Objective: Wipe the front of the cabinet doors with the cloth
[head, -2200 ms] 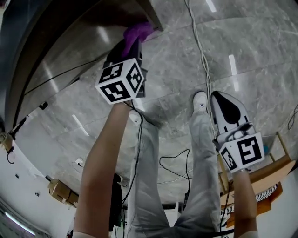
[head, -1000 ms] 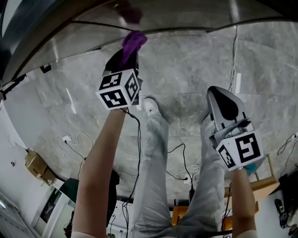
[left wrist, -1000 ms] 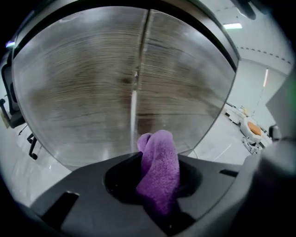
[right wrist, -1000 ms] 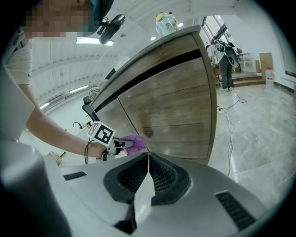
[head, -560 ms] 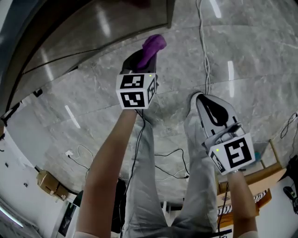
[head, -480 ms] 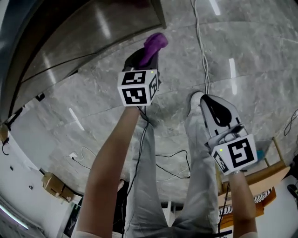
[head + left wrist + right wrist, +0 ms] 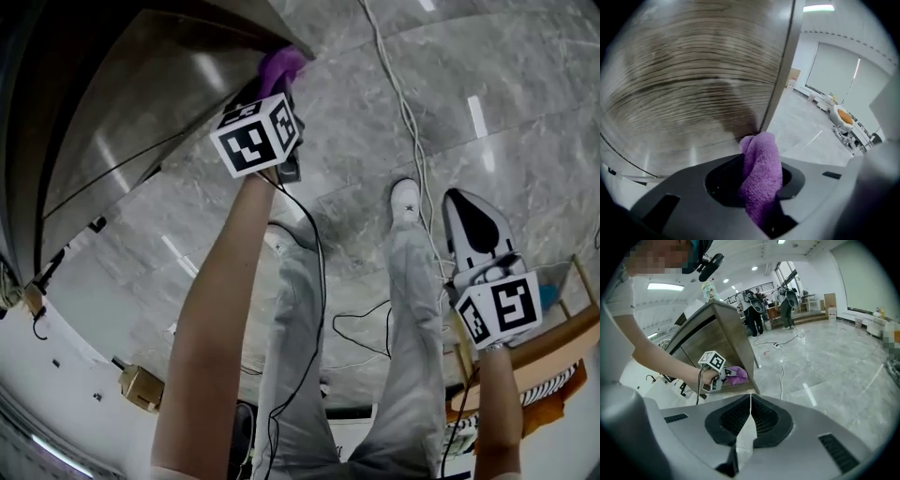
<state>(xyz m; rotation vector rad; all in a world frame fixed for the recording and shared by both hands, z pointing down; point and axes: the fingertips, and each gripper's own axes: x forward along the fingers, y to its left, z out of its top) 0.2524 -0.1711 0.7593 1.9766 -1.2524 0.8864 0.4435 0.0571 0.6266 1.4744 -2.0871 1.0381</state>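
Note:
My left gripper point(image 7: 274, 82) is shut on a purple cloth point(image 7: 280, 66), whose bunched end presses against the lower right corner of the wood-grain cabinet door point(image 7: 150, 103). In the left gripper view the cloth point(image 7: 761, 176) sticks up between the jaws, touching the door point(image 7: 689, 84) beside its metal edge strip point(image 7: 783, 65). My right gripper point(image 7: 476, 225) hangs low at the right over the floor, jaws shut with nothing between them point(image 7: 749, 416). The right gripper view shows the left gripper point(image 7: 723, 378), the cloth point(image 7: 737, 374) and the cabinet point(image 7: 719, 333) from the side.
A white cable point(image 7: 398, 103) runs across the grey marble floor point(image 7: 525, 94). The person's legs and white shoes point(image 7: 405, 200) stand below the grippers. A wooden stool point(image 7: 553, 347) sits at the right. Several people point(image 7: 754, 305) stand in the far room.
My left gripper has moved the cloth up and left from over the floor back onto the cabinet door's lower corner. The right gripper has stayed low at the right.

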